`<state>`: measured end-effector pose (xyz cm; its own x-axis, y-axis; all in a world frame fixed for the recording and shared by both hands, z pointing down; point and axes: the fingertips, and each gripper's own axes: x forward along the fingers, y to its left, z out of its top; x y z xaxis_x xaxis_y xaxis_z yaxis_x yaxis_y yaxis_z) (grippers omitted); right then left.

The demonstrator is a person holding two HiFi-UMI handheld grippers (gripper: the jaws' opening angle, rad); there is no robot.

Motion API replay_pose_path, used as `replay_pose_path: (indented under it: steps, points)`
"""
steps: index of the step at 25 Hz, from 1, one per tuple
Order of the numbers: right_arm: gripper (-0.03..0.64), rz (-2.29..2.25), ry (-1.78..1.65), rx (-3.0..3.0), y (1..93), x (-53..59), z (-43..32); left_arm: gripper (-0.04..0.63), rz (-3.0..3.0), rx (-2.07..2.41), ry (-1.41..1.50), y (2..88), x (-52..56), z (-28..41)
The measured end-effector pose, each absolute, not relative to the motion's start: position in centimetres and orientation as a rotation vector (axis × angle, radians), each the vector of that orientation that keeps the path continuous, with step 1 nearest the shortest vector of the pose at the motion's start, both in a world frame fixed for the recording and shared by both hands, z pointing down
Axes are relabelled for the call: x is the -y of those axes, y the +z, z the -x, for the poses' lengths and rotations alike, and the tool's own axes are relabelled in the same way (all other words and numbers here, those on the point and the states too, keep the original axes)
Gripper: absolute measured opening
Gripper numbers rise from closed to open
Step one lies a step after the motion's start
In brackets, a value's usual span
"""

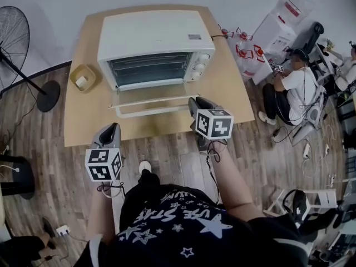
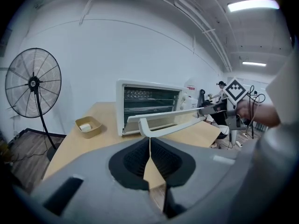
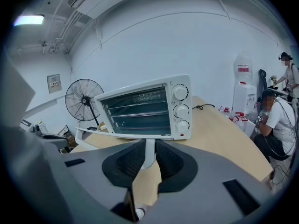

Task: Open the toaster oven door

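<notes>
A white toaster oven (image 1: 150,38) stands on the wooden table (image 1: 225,93), and its glass door (image 1: 146,95) hangs open, lying flat toward me. The white door handle (image 1: 146,112) runs along the door's front edge. My right gripper (image 1: 194,101) is at the handle's right end. In the right gripper view the handle's end post (image 3: 149,146) fills the gap between the pads, so my right gripper (image 3: 149,157) is shut on it. My left gripper (image 1: 113,128) hovers off the table's front edge, left of the door. In its own view my left gripper (image 2: 149,146) has its pads together and holds nothing.
A small tan tray (image 1: 83,78) with a white item sits on the table left of the oven. A standing fan (image 1: 12,35) is on the floor at far left. A person (image 1: 292,88) sits on the floor at right among bags and cables.
</notes>
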<state>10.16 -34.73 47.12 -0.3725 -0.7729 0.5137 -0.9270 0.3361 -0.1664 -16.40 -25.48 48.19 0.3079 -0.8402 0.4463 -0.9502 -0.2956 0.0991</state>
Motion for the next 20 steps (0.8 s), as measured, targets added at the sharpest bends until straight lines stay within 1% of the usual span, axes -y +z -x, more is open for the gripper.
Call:
replay_pose_path:
  steps: [20]
  points:
    - [0.071,-1.439,0.714,2.188,53.1,30.8,-10.9,0.025,-2.183,1.574,0.481,50.8,22.7,15.3]
